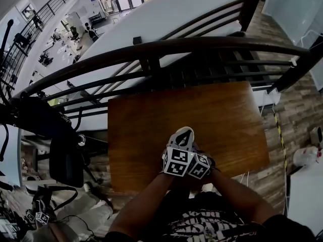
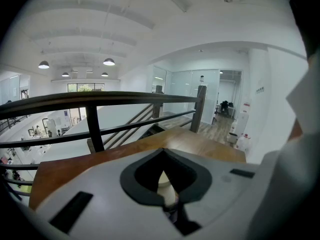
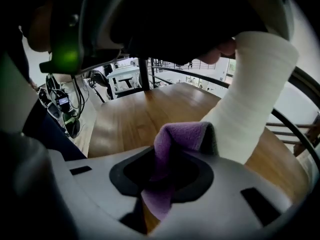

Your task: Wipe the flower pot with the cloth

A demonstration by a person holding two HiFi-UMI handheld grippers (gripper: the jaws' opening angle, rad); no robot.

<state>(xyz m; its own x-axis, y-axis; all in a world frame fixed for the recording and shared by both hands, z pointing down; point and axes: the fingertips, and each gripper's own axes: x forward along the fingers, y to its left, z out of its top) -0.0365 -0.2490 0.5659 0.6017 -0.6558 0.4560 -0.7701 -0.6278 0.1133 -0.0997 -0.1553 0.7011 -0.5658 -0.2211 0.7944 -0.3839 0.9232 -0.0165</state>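
Close over the near edge of the brown wooden worktop (image 1: 146, 135), both claws are held together in front of the person. The left claw (image 2: 164, 184) is clenched on a pale sliver, the wall of the white tapered flower pot (image 3: 255, 94), which hangs over the worktop. The right claw (image 3: 167, 176) is grasping a purple fleecy cloth (image 3: 180, 134). The cloth's folded top stands just beside the pot's side; whether they touch cannot be told.
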